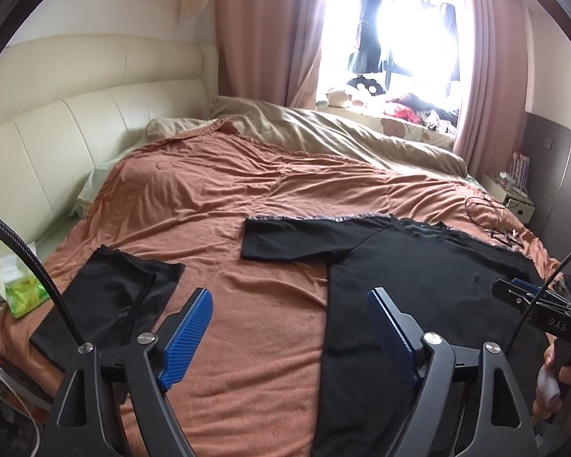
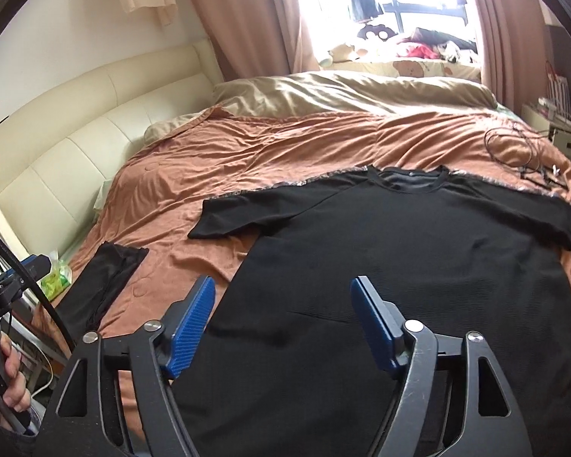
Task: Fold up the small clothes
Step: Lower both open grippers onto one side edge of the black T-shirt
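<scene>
A black T-shirt (image 2: 399, 259) lies spread flat on the orange bedspread, collar toward the window, sleeves out to both sides; it also shows at the right of the left wrist view (image 1: 430, 278). A smaller folded black garment (image 1: 122, 297) (image 2: 102, 282) lies to its left. My left gripper (image 1: 289, 301) hovers open over bare bedspread beside the shirt's left edge, nothing between its blue pads. My right gripper (image 2: 281, 285) hovers open above the shirt's lower body, its pads off the cloth. The right gripper also shows from the side at the right edge of the left wrist view (image 1: 529, 293).
The orange bedspread (image 1: 247, 190) covers the bed, with a beige duvet (image 1: 323, 129) bunched at the far side. A cream headboard (image 1: 76, 114) runs along the left. A green tissue pack (image 1: 23, 293) sits at the bed's left edge. Cables (image 2: 521, 152) lie at the far right by a nightstand (image 2: 563, 133).
</scene>
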The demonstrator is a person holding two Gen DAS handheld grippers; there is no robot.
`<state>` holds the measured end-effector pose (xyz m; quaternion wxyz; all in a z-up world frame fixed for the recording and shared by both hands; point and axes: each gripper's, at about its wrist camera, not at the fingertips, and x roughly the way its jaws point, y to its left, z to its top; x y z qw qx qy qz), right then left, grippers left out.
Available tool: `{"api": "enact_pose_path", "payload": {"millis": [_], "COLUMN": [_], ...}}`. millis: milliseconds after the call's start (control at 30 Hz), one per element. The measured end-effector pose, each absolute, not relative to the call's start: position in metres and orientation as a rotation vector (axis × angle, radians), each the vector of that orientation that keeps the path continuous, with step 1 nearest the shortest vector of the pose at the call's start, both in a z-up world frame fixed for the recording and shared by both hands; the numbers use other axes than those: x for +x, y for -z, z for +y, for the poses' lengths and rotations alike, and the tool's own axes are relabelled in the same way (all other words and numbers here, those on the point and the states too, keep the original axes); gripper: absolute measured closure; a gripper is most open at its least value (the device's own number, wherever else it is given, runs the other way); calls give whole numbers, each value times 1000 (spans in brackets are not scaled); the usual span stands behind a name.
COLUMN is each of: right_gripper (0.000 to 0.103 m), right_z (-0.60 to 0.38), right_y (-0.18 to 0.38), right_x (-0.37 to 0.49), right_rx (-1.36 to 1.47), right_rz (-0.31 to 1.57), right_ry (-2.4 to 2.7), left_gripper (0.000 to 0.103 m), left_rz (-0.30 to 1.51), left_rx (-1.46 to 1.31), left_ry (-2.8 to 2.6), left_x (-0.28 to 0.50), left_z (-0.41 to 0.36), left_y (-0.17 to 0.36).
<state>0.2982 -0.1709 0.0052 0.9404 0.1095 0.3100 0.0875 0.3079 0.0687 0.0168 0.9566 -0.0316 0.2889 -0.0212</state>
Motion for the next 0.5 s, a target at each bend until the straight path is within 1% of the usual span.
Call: {"api": "enact_pose_path", "payload": {"millis": [100, 167, 200, 267, 300, 333, 400, 433, 500], "right_gripper": [38, 38, 38, 41, 44, 50, 56, 59, 59], "right_z": [-171, -172, -172, -171, -168, -165, -161, -160, -161], "right_y": [1, 4, 6, 11, 13, 15, 19, 21, 27], "right_x": [329, 343, 349, 370, 377, 390, 412, 422, 442], "right_rx": [255, 283, 294, 317, 325, 349, 375, 381, 445], "right_rz": [649, 654, 656, 672, 673, 680, 691, 697, 721], "right_ry": [-148, -138, -133, -114, -111, -118, -121, -116, -106], "left_gripper": [24, 37, 39, 39, 39, 39, 40, 40, 41], "left_rz": [602, 645, 669, 696, 704, 715, 733, 744, 762], "left_rx": [-67, -85, -97, -96, -93, -96, -121, -134, -151], "left_ry": [33, 35, 48, 41, 31, 30, 37, 37, 38], "left_x": [336, 357, 370, 391, 398, 409, 427, 437, 453], "left_z": [73, 78, 81, 87, 89, 92, 96, 99, 100], "left_y": [-8, -2, 1, 4, 6, 7, 12, 16, 25]}}
